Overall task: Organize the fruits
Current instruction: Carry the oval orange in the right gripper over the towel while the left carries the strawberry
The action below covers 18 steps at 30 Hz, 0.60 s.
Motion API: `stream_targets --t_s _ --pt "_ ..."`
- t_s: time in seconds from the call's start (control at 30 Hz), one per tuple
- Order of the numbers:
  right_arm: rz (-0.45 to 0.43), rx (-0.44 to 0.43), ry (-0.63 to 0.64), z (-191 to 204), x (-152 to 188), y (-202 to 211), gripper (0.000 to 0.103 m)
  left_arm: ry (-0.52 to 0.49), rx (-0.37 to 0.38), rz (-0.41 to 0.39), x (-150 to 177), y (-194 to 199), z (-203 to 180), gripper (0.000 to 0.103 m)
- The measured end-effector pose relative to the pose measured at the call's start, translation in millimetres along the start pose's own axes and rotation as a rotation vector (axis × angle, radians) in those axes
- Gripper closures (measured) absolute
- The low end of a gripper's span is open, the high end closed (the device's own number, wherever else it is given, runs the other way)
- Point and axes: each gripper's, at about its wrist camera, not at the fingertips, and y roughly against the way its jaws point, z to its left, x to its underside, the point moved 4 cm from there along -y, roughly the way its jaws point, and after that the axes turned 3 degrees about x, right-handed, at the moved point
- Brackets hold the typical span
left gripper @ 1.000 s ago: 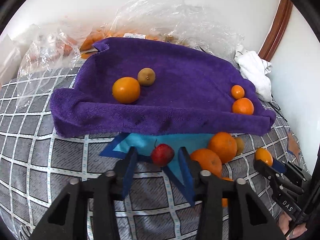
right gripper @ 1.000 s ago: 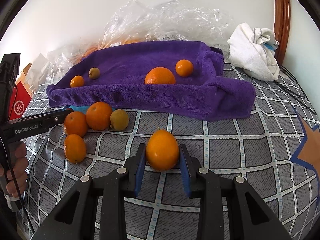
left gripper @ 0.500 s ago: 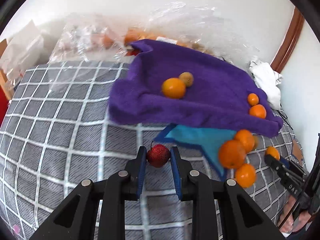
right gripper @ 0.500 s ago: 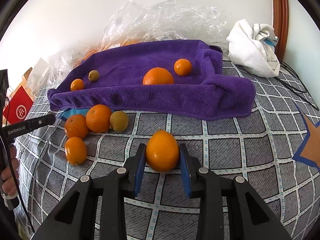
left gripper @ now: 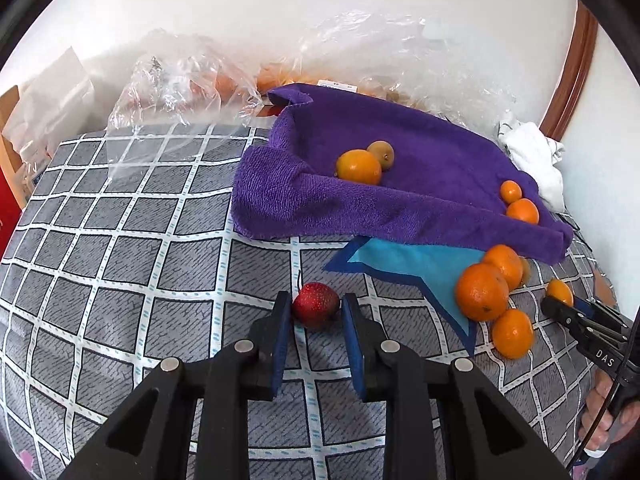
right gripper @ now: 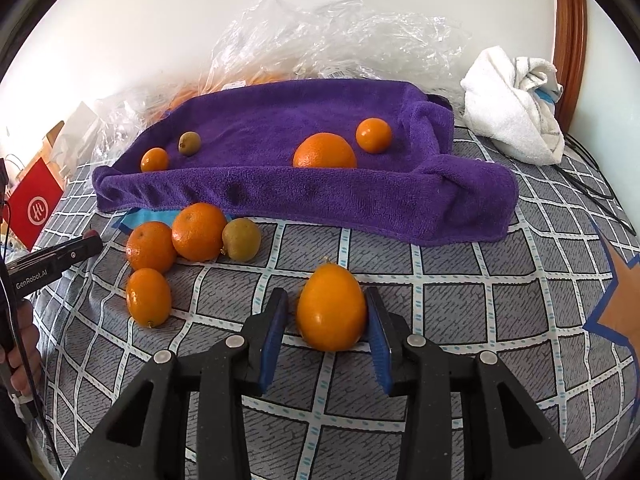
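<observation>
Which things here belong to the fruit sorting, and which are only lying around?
Part of the job:
- red fruit in the left gripper
- egg-shaped orange between the fingers of the right gripper, which have just been opening
- loose oranges
- purple towel holding fruit

Just lying about:
- white cloth
- clear plastic bags
- red box

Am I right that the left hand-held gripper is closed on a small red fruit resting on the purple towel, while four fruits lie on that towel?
Not quite. The left wrist view shows the left hand-held gripper closed on the small red fruit over the grey checked bedcover, not the purple towel. The four fruits on the towel are right.
</observation>
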Motion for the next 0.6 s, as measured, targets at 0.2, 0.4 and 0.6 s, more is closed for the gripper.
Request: stream_targets --t_s 0.2,0.4,0.6 --pt "0.001 0.01 0.008 0.4 -0.4 -0.4 0.064 0.003 0.015 -0.001 1.3 0.3 -0.9 0.073" --pt "0.0 0.012 0.0 -0.2 -1.0 -0.3 0.066 0.022 0.033 -0.005 1.4 0.5 -1.7 0.071" --pt "-0.007 0.012 -0.017 -4.2 -1.0 0.9 0.071 0.051 0.089 -0.01 0.9 1.7 1.0 0.08"
